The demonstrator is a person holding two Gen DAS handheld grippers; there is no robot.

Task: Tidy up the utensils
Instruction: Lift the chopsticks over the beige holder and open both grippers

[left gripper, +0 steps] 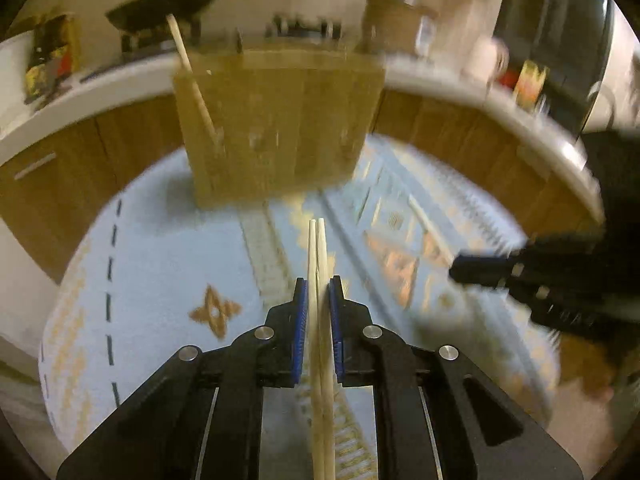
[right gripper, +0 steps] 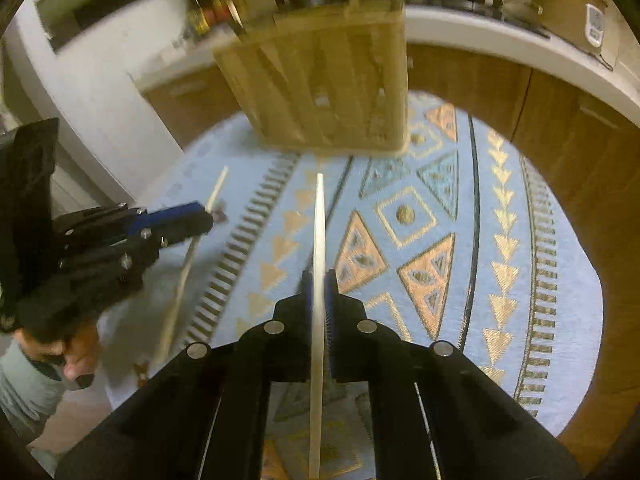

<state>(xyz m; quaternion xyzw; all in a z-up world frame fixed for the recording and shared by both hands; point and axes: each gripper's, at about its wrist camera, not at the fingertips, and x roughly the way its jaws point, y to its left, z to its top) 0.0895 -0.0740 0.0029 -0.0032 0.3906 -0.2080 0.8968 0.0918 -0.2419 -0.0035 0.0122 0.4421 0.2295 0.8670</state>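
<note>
Wooden holder (left gripper: 276, 128) motion-blurred; chopsticks (left gripper: 320, 320) cut off below.

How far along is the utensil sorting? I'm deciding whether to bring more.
Done: one chopstick already stands in the wooden holder. In hand: the left gripper is shut on a pair of chopsticks, and the right gripper is shut on a flat white utensil. Left: both loads must go into the holder.

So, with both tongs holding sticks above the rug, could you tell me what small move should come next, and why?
Probably carry the left tongs forward and up to the wooden holder. They are shut on a pair of chopsticks pointing at it, and one stick already leans inside. The right tongs grip a pale utensil.
</note>
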